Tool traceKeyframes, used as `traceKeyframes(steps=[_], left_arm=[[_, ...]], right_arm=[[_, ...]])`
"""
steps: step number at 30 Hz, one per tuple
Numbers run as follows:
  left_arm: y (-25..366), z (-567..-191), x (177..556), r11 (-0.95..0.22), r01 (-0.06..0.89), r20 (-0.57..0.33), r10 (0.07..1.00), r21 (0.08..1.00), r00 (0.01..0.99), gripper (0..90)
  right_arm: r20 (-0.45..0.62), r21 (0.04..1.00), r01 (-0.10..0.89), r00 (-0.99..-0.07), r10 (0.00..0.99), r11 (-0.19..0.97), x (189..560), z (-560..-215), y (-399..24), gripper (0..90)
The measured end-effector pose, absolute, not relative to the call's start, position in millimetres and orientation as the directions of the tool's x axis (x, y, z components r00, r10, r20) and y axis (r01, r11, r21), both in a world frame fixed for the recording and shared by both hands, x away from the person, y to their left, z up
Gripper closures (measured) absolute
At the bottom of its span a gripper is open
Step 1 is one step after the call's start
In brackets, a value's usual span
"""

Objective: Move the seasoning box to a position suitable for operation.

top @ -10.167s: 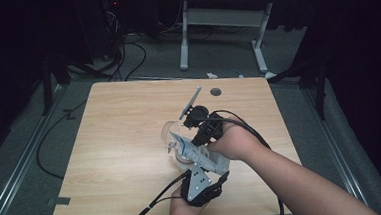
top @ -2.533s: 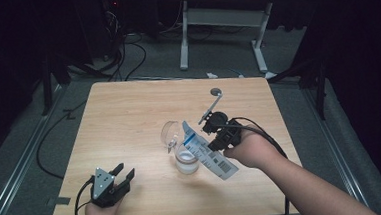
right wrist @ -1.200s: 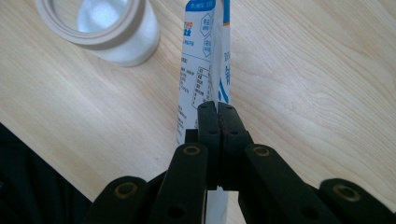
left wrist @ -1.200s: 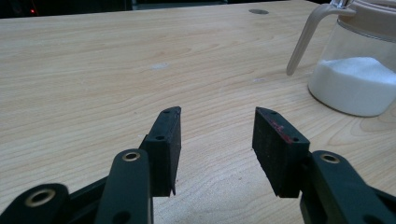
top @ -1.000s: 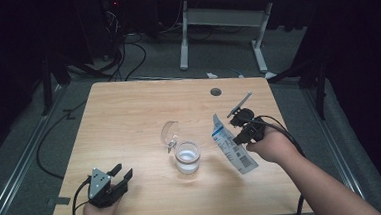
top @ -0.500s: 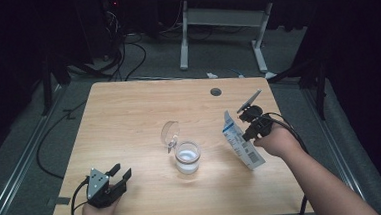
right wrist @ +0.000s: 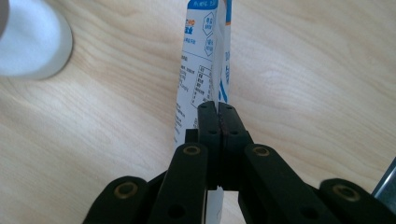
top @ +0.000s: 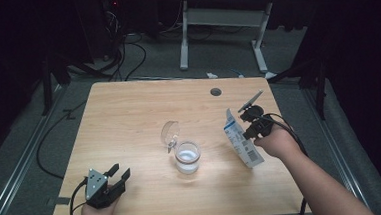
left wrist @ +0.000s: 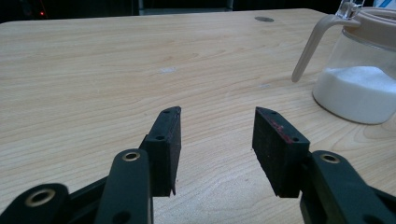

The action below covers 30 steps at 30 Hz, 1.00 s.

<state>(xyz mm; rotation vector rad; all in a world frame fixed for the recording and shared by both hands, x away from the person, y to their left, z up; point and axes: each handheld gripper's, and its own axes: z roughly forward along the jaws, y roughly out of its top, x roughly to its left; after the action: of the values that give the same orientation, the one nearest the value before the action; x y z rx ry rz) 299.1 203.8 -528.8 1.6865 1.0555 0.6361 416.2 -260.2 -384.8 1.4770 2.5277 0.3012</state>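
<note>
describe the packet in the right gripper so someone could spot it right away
On the wooden table, look right of the lidded glass jar of white powder. The white-and-blue printed packet stands tilted, pinched in the right gripper; it is flat and printed, unlike the jar.

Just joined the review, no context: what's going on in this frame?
A person works at a wooden table with a handheld gripper in each hand. The right gripper is shut on a white and blue packet, holding it at the table's right side, apart from the jar. A clear lidded jar partly filled with white powder stands mid-table with its lid flipped up. The left gripper rests near the front left corner, jaws open with nothing between them.
</note>
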Motion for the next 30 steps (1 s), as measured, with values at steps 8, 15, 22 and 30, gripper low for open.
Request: traceKeyframes(steps=[8,15,22,30], left_arm=[[204,-530,300,-0.117,0.349,-0.069,0.876,0.930,0.477,52.6],[205,-528,299,-0.112,0.343,-0.068,0.879,0.932,0.472,52.8],[207,-527,298,-0.108,0.338,-0.067,0.881,0.935,0.468,53.2],[207,-527,298,-0.113,0.339,-0.064,0.880,0.934,0.471,53.3]], right_arm=[[-0.040,0.442,0.797,-0.441,0.896,0.412,408,-373,-273,89.8],[-0.034,0.534,0.759,-0.421,0.906,0.372,400,-375,-275,89.8],[-0.049,0.592,0.724,-0.405,0.913,0.353,393,-385,-275,89.8],[-0.052,0.634,0.696,-0.397,0.916,0.337,386,-387,-274,89.8]])
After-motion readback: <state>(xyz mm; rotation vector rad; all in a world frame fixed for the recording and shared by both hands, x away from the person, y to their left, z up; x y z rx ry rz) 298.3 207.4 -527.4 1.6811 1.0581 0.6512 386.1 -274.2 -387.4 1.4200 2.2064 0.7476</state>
